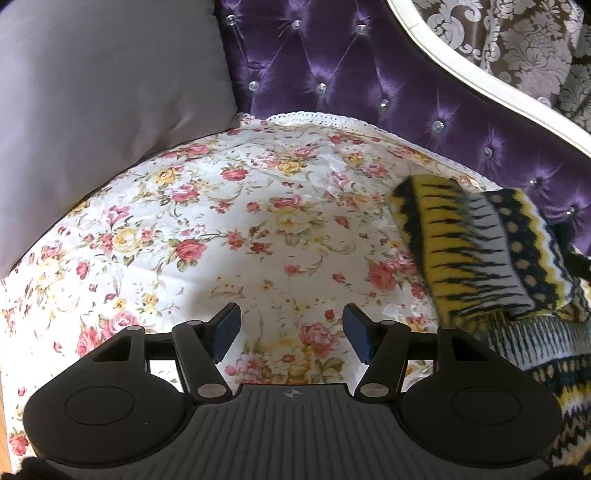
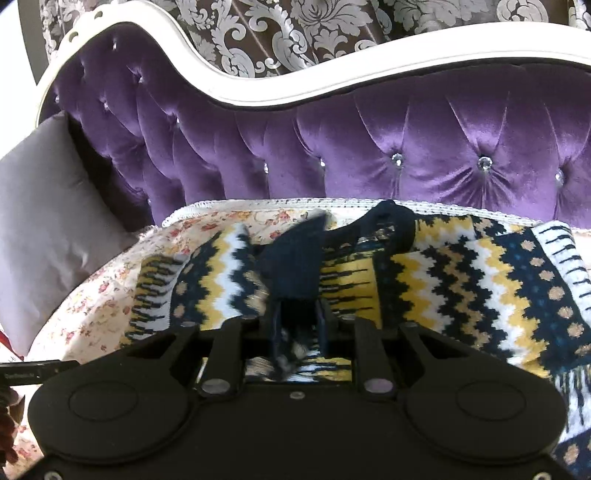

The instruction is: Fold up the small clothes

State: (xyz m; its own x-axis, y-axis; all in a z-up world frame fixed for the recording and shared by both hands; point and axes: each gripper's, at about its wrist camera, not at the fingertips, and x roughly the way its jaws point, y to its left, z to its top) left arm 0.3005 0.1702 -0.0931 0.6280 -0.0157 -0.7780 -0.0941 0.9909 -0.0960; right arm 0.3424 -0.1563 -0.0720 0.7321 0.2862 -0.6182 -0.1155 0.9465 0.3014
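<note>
A small knitted sweater [image 2: 461, 280] in navy, yellow and white zigzags lies on a floral cover [image 2: 99, 306] on the sofa seat. My right gripper [image 2: 297, 317] is shut on the sweater's dark navy cuff [image 2: 291, 266], with the sleeve lifted over the body. In the left wrist view the sweater [image 1: 476, 254] shows at the right, its sleeve blurred. My left gripper [image 1: 291, 332] is open and empty above the floral cover [image 1: 221, 229], left of the sweater.
A tufted purple sofa back [image 2: 369, 147] with a white frame runs behind the seat. A grey cushion [image 1: 92, 110] stands at the left end, also in the right wrist view [image 2: 48, 221]. Patterned wallpaper [image 2: 295, 29] is behind.
</note>
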